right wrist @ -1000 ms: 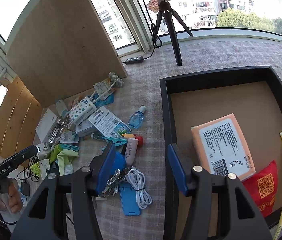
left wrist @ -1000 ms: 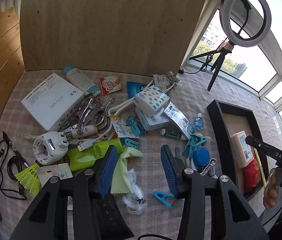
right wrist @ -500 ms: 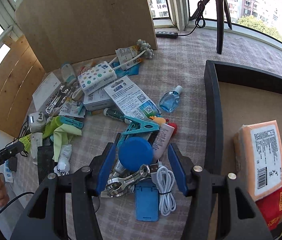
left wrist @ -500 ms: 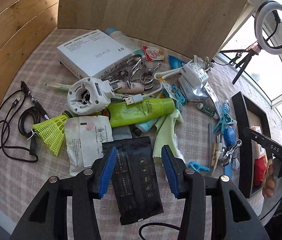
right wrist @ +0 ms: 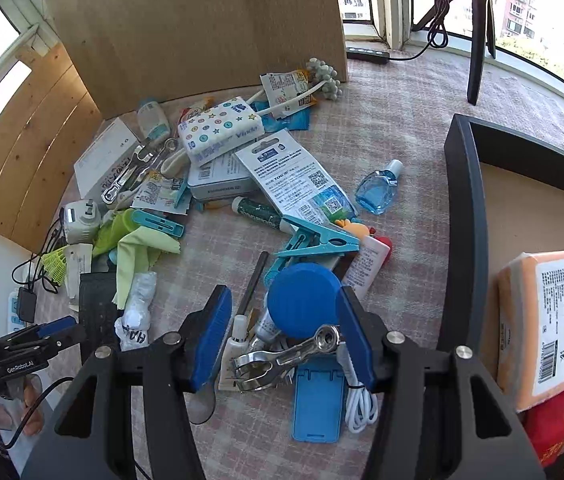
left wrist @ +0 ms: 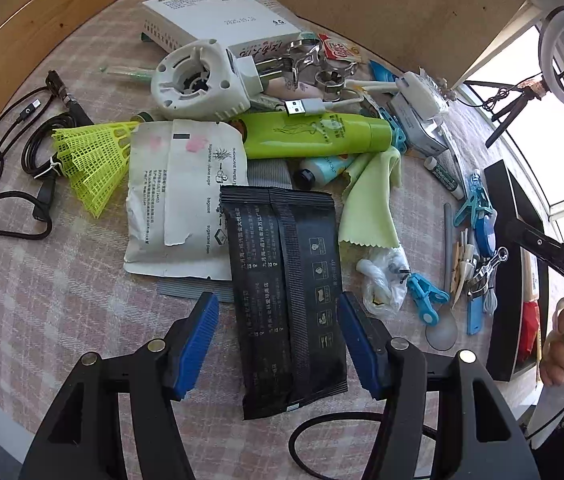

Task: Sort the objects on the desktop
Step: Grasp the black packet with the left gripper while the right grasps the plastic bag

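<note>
We find the left gripper [left wrist: 278,344] with its jaws apart, one blue pad on either side of a black sachet pack [left wrist: 288,300] that lies flat on the checked tablecloth [left wrist: 42,300]; neither pad touches it. The pack overlaps a white paper pouch [left wrist: 180,196], with a yellow-green cloth [left wrist: 374,200] just beside it. We record the right gripper [right wrist: 282,338] likewise spread wide, its pads flanking a blue round lid [right wrist: 302,300] and a metal clip [right wrist: 286,356] without gripping either. The black tray [right wrist: 462,240] stands beside it, holding an orange packet [right wrist: 538,328].
</note>
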`<action>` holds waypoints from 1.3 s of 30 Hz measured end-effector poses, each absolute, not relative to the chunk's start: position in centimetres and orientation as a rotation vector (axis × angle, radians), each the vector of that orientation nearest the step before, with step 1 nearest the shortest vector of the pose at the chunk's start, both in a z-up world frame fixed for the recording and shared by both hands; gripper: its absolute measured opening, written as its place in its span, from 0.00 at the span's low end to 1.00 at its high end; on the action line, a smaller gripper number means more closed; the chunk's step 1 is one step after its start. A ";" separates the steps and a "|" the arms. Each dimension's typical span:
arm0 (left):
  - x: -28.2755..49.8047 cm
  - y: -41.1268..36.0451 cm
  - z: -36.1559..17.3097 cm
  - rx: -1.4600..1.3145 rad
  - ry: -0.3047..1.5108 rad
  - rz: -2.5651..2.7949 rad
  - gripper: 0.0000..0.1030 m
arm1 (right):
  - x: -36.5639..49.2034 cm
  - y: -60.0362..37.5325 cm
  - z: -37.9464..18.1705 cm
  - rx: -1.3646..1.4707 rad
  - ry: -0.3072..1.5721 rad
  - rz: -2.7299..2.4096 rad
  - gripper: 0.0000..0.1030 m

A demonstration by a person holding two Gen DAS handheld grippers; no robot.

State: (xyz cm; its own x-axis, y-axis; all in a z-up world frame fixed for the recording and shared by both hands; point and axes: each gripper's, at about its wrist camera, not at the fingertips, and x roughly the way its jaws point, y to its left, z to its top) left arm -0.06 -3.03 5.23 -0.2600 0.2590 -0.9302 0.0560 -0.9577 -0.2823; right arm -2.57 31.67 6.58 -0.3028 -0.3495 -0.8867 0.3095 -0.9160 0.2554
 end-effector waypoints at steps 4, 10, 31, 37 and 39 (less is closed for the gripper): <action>0.1 -3.3 4.3 -1.839 -0.423 2.338 0.57 | -1.7 28.9 7.4 1.498 -0.017 -2.193 0.52; 0.0 -3.0 3.3 -1.841 -0.481 2.291 0.57 | -0.8 24.4 6.4 1.511 0.001 -2.084 0.51; -0.8 0.6 2.8 -1.797 -0.496 2.216 0.32 | 0.3 17.3 0.6 1.651 0.156 -1.931 0.42; -1.3 1.3 2.7 -1.768 -0.579 2.180 0.28 | 0.1 18.9 0.4 1.675 0.065 -1.922 0.28; -1.3 1.8 3.0 -1.745 -0.585 2.173 0.28 | 0.2 19.3 0.4 1.686 0.031 -1.908 0.28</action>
